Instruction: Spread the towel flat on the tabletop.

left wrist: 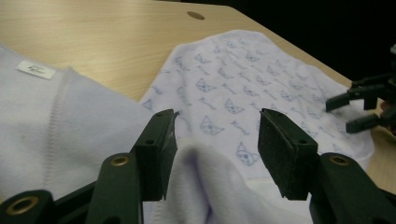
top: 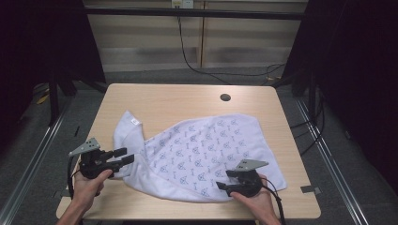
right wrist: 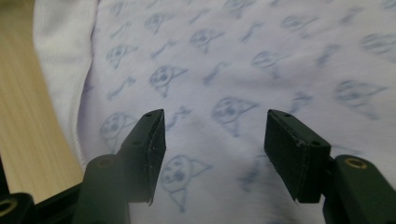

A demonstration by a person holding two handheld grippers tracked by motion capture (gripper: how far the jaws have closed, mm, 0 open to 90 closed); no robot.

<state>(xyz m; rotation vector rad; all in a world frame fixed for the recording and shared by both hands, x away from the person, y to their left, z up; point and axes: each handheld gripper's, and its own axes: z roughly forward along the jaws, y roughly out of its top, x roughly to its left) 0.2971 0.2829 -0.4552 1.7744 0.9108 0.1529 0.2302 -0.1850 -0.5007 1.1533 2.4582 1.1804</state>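
My left gripper [left wrist: 215, 140] stands with its jaws spread wide around a raised fold of the cloth [top: 202, 150], nothing clamped yet, near the worktop's [top: 187, 96] front-left corner. My right gripper [right wrist: 212, 140] hovers just as wide apart over the printed face by the front edge, toward the right corner, gripping nothing. The cloth, white with a pale blue cat print, lies spread across the middle of the worktop, its left end flipped back to show a plain underside and a small sewn label [left wrist: 36, 70]. It looks light, soft and limp, likely to sag and slide when lifted; I judge the stitched hem at the corners the surest hold, with a pinched ridge like the one between my left jaws as second best.
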